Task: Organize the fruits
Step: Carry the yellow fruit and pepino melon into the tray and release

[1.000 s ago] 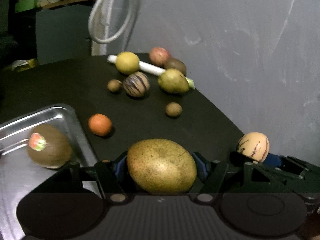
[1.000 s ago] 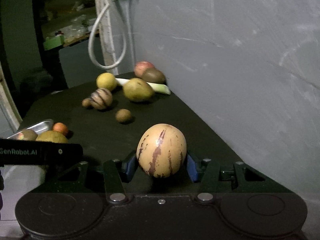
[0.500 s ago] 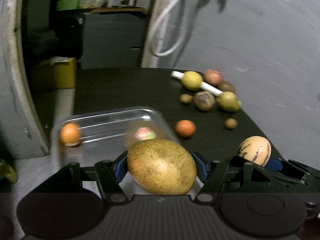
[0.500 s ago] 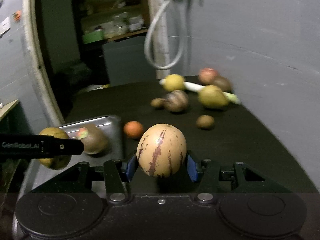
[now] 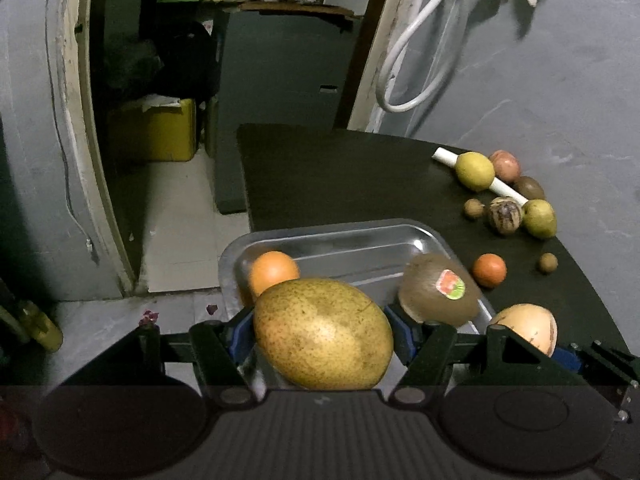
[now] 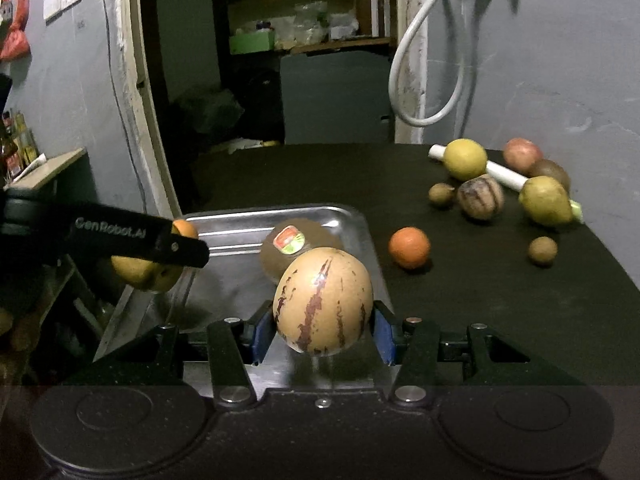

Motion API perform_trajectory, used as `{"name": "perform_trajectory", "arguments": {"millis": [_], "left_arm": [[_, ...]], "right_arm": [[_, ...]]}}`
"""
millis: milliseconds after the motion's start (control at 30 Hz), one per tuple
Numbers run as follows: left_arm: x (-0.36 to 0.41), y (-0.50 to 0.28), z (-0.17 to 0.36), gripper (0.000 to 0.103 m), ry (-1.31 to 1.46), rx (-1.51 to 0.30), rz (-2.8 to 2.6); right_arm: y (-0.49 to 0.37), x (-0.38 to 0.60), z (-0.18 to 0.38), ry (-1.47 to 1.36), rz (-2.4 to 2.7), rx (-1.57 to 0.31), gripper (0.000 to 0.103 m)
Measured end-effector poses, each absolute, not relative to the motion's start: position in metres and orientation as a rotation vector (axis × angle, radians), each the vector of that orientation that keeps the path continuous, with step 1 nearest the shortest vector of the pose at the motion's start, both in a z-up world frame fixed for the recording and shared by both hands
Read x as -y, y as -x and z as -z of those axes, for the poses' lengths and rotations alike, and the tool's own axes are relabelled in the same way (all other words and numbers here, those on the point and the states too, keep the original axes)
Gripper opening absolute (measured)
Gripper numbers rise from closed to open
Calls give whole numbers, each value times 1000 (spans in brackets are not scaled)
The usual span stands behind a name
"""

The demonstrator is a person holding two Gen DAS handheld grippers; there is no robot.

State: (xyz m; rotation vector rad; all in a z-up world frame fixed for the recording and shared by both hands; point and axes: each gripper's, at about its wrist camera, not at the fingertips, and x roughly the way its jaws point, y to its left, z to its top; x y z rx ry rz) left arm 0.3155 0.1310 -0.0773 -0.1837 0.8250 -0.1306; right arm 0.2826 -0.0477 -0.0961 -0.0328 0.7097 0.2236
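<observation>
My left gripper [image 5: 322, 334] is shut on a large speckled yellow-green pear [image 5: 323, 333] and holds it over the near end of a steel tray [image 5: 340, 230]. The tray holds an orange [image 5: 273, 270] and a kiwi with a sticker [image 5: 440, 295]. My right gripper [image 6: 322, 330] is shut on a tan pepino melon with purple stripes [image 6: 323, 306], above the tray's near right part [image 6: 360, 220]. The left gripper [image 6: 140, 236] shows at the left of the right wrist view.
On the black table [image 6: 480, 300] lie a small orange [image 6: 409, 247], a small brown fruit [image 6: 542, 251], and at the far right a cluster: a lemon [image 6: 466, 159], a striped melon [image 6: 480, 197], a green pear [image 6: 546, 201], a white stalk [image 6: 505, 174]. The table's left edge drops to the floor.
Both grippers have swung left from the fruit cluster to the tray, each still holding its fruit. The tray, orange and kiwi have come into full view.
</observation>
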Motion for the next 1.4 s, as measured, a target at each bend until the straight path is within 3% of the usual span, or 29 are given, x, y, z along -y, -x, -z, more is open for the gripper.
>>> {"name": "perform_trajectory", "arguments": {"millis": [1233, 1400], "left_arm": [[-133, -337, 95, 70, 166, -857, 220], [-133, -336, 93, 71, 179, -867, 222]], "right_arm": [[-304, 32, 116, 70, -196, -747, 54], [-300, 34, 113, 74, -207, -731, 61]]}}
